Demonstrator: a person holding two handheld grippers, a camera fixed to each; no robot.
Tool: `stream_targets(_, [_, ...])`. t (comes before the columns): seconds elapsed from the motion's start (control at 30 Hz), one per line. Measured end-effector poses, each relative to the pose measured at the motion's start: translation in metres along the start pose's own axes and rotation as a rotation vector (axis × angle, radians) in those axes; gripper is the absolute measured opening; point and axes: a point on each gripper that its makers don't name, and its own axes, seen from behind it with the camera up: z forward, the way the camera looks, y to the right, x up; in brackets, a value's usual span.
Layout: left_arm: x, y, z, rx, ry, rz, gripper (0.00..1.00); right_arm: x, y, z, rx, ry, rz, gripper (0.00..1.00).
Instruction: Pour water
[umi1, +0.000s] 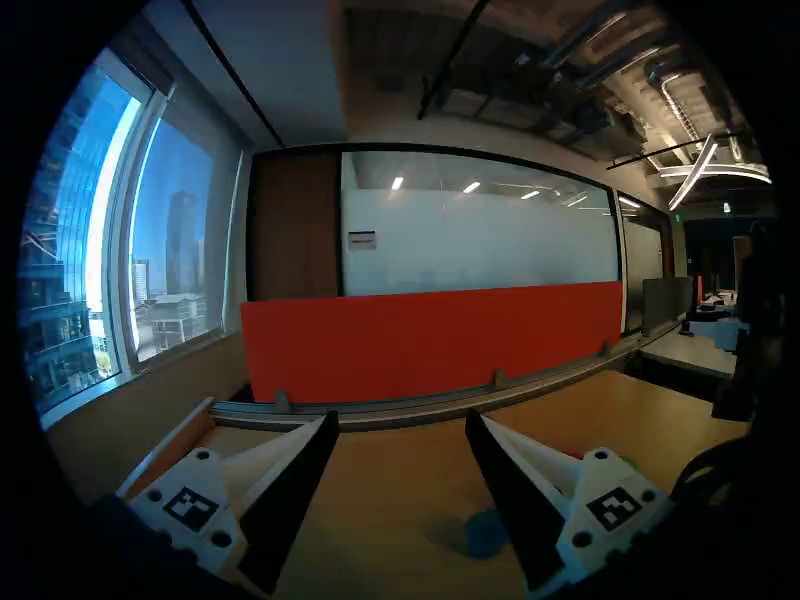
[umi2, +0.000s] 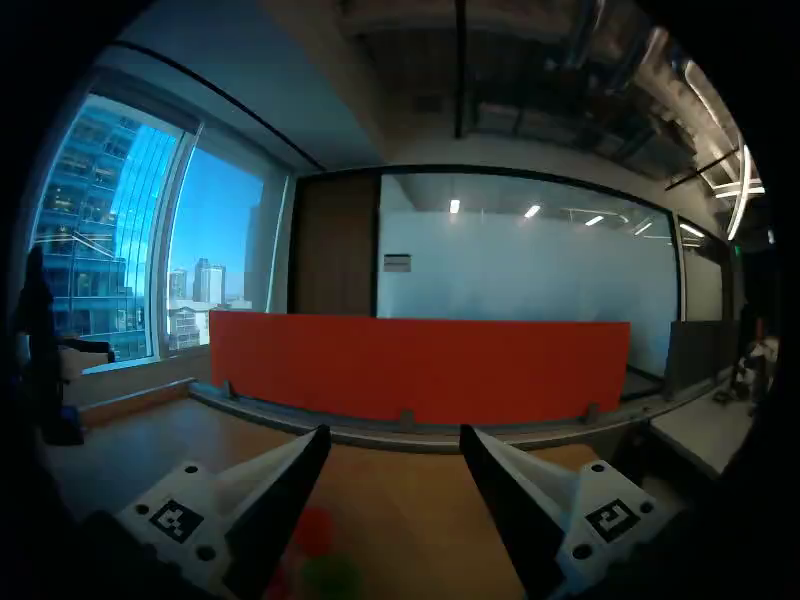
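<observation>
Desk (umi1: 400, 500): wooden, under both grippers.
Left gripper (umi1: 402, 418): fingers spread wide, empty.
Right gripper (umi2: 395, 432): fingers spread wide, empty.
Blue thing (umi1: 487, 532): blurry, on the desk, low between the left gripper's fingers.
Red thing (umi2: 312, 530): blurry, low beside the right gripper's finger.

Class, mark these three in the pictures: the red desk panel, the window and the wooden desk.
red desk panel (umi1: 430, 340), left gripper view, middle of its front face.
window (umi2: 215, 255), right gripper view, glass of the right-hand pane.
wooden desk (umi2: 400, 485), right gripper view, bare top before the panel.
</observation>
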Motion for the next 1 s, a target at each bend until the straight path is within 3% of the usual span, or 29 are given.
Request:
stream_targets(0.27, [-0.003, 0.019, 0.000, -0.088, -0.020, -0.010, 0.94, -0.001, -0.007, 0.000, 0.066, -0.007, -0.004, 1.00])
stream_targets(0.7, [0.003, 0.053, -0.004, -0.264, -0.010, -0.025, 0.94, 0.009, -0.045, -0.011, 0.310, 0.011, -0.003, 1.00])
stream_targets(1.0, [-0.001, 0.070, -0.003, -0.337, -0.014, -0.013, 0.94, 0.005, -0.059, -0.011, 0.382, -0.009, -0.017, 1.00])
